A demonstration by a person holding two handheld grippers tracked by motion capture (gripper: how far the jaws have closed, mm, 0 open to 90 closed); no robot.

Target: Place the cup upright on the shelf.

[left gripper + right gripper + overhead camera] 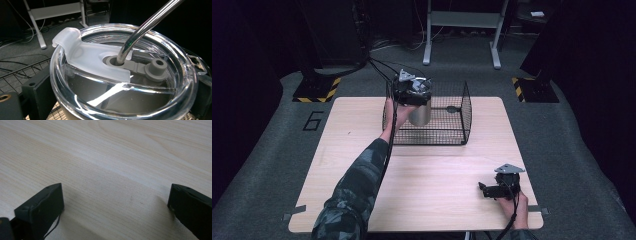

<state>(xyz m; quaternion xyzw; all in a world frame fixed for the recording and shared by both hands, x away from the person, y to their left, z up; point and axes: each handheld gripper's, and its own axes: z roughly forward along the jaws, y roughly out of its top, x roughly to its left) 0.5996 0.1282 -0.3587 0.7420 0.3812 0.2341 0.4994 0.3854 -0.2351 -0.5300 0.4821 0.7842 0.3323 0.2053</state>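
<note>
A steel tumbler (420,115) with a clear lid (82,82) and a bent metal straw (147,25) is in the left part of the black wire basket (465,107). My left gripper (412,91) comes from above and is shut on the tumbler just under the lid, with one black finger (37,92) on each side. I cannot tell whether the tumbler rests on the basket floor. My right gripper (483,190) sits low at the table's front right, and in the right gripper view it (115,207) is open over bare wood.
The basket stands at the back middle of the light wooden table (432,190). Dark carpet surrounds the table. A white stand (462,30) is behind it, and hazard-striped bases (317,90) sit at the back corners.
</note>
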